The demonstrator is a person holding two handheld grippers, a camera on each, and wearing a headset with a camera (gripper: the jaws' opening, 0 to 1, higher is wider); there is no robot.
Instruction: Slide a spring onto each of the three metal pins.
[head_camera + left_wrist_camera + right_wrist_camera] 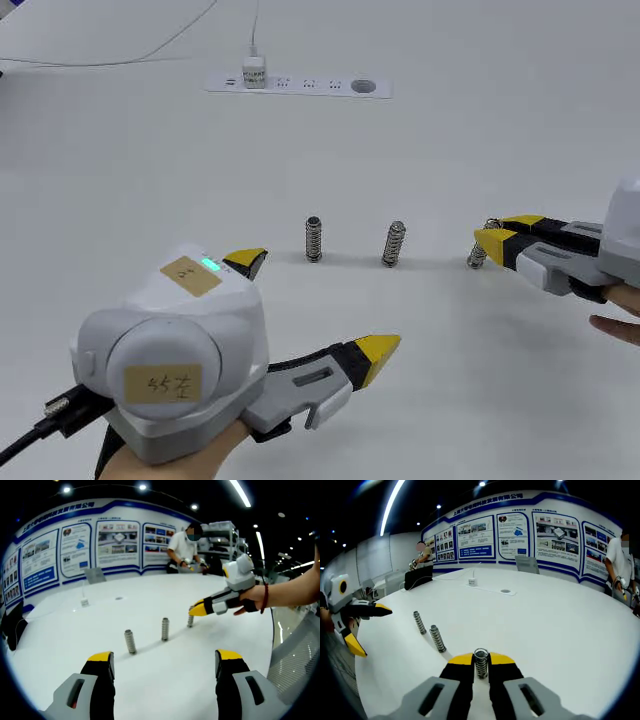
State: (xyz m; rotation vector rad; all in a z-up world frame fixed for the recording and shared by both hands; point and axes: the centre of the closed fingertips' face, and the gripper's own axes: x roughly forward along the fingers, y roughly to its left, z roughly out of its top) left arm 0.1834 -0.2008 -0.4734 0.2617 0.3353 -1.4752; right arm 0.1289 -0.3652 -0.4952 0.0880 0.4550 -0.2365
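Observation:
Three springs stand upright in a row on the white table: the left spring (314, 240), the middle spring (394, 244) and the right spring (478, 255). The pins inside them are hidden. My right gripper (503, 232) comes in from the right, and its yellow fingertips (461, 660) press both sides of the right spring (480, 664). My left gripper (312, 306) hovers open and empty in front of the row, with the springs (130, 641) (165, 629) (190, 621) ahead of its jaws. The left gripper view also shows the right gripper (200, 609) at the far spring.
A white power strip (300, 85) with a plugged-in adapter and cable lies at the far side of the table. People stand at the back of the room beyond the table (560, 620). The left gripper (369, 627) is at the left of the right gripper view.

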